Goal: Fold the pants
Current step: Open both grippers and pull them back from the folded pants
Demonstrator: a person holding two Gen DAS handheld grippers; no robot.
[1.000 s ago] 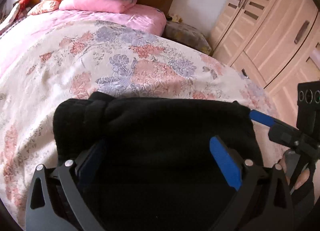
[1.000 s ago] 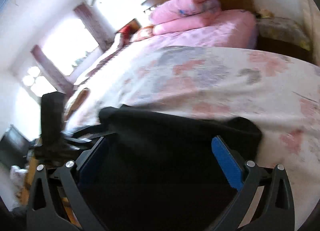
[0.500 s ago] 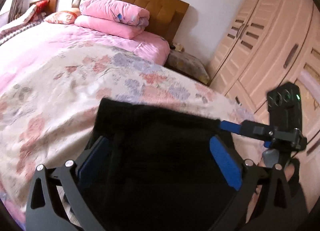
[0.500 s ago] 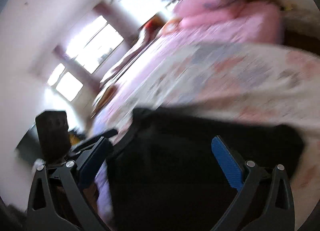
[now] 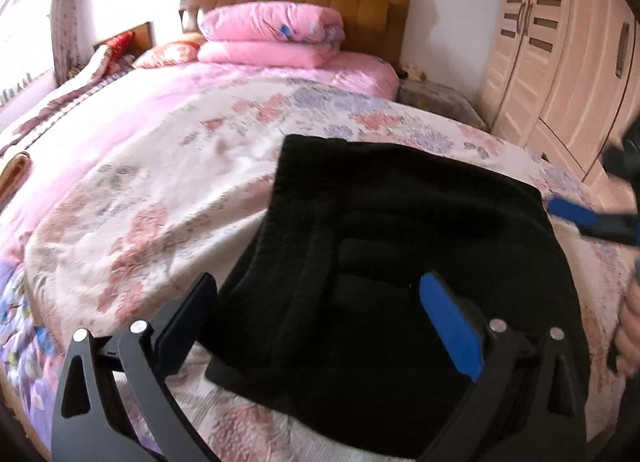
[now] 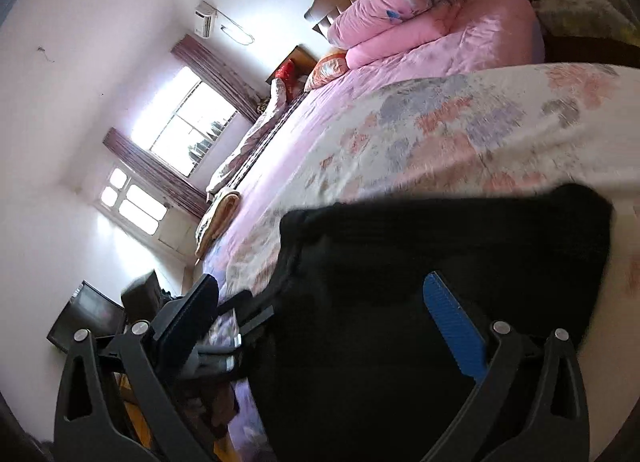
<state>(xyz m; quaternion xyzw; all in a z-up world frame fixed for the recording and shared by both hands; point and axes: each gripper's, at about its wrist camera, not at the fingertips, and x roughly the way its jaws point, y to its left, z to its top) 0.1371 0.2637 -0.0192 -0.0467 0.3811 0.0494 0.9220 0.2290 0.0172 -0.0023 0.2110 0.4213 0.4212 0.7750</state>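
Your left gripper [image 5: 320, 326] hangs with its jaws spread wide, gripping nothing; the folded black pants [image 5: 400, 262] lie between and beyond them on the floral quilt [image 5: 160, 190]. Your right gripper [image 6: 324, 326] is likewise spread over them. Farther off sits the pink bedding [image 5: 272, 34].

A wide bed [image 5: 160, 166] fills the room, spread with a floral quilt [image 5: 168, 198] in cream, pink and lilac. At its head a folded pink duvet [image 5: 272, 36] lies stacked against the brown padded headboard [image 5: 372, 6]. A red-patterned pillow [image 5: 114, 48] sits to the left of it. Beside the bed stands a low nightstand [image 5: 436, 102] (draped in a patterned cloth), and next to that a pale wooden wardrobe [image 5: 560, 62]. Dark curtains [image 6: 216, 70] frame a bright window [image 6: 192, 122], with an air conditioner [image 6: 205, 18] above.
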